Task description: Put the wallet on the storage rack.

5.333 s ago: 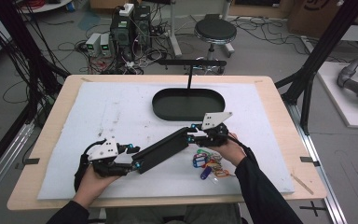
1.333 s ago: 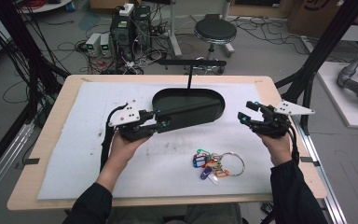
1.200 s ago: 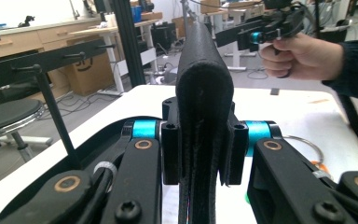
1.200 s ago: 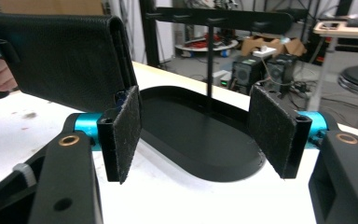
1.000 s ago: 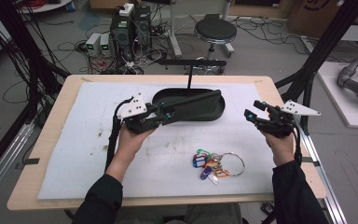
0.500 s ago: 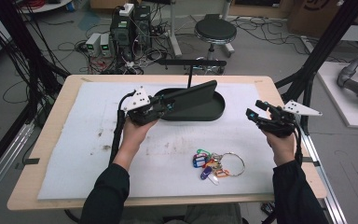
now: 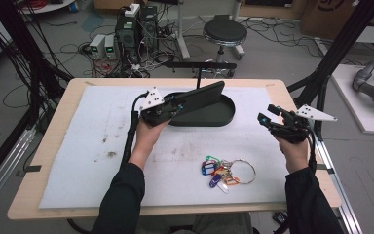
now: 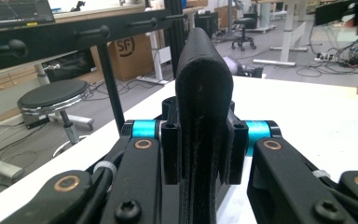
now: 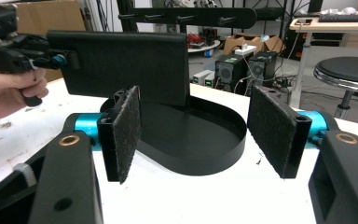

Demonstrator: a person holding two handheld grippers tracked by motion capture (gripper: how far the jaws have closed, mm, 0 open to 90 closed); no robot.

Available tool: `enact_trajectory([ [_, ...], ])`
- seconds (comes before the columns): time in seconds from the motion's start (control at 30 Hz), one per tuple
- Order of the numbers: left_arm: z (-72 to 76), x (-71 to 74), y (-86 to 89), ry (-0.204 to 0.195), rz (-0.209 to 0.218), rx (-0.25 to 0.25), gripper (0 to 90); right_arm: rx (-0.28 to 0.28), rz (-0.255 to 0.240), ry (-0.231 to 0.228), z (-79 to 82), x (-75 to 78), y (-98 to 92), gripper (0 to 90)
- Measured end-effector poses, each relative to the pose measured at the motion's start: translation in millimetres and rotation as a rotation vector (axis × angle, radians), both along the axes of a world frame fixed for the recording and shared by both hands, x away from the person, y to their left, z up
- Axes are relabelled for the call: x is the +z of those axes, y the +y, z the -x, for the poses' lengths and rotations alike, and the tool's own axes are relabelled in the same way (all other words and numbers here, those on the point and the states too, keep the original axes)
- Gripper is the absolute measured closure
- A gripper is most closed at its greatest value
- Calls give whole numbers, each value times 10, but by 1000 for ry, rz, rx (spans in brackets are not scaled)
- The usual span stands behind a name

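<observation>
Black flat case (image 7: 202,95) sits clamped in our left gripper (image 7: 175,105) over the oval tray (image 7: 224,117); our right gripper (image 7: 268,119) gapes, grasping nothing.

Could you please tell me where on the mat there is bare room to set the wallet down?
Free: the mat left of the left gripper, and between tray and keys. Crowded: around the keys; the wallet hangs over the tray.

On the desk (image 7: 53,146), the tray (image 7: 224,116) sits toward the back, the wallet (image 7: 202,96) held over it; the key bunch (image 7: 224,173) lies nearer, right of centre.
</observation>
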State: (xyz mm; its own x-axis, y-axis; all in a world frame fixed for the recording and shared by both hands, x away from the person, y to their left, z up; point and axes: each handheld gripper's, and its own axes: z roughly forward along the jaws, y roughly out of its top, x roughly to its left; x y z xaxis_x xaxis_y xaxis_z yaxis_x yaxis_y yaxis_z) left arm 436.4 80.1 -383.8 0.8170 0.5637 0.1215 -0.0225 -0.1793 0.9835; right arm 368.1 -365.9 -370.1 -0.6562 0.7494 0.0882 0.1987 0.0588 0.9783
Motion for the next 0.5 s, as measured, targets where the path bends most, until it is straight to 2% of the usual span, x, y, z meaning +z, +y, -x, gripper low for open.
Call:
enact_trajectory([
  [0.13, -71, -68, -52, -22, -17, 13, 743, -2, -1, 0, -5, -4, -9, 360],
  [0.27, -150, -154, -90, 3, -4, 18, 743, -3, 1, 4, -9, -8, -7, 359],
  [0.37, -197, -206, -123, 4, -19, 26, 742, -3, 0, 1, -10, -9, -8, 360],
  [0.5, -252, -269, -154, 3, -17, 30, 742, -6, -2, 3, -12, -11, -15, 360],
])
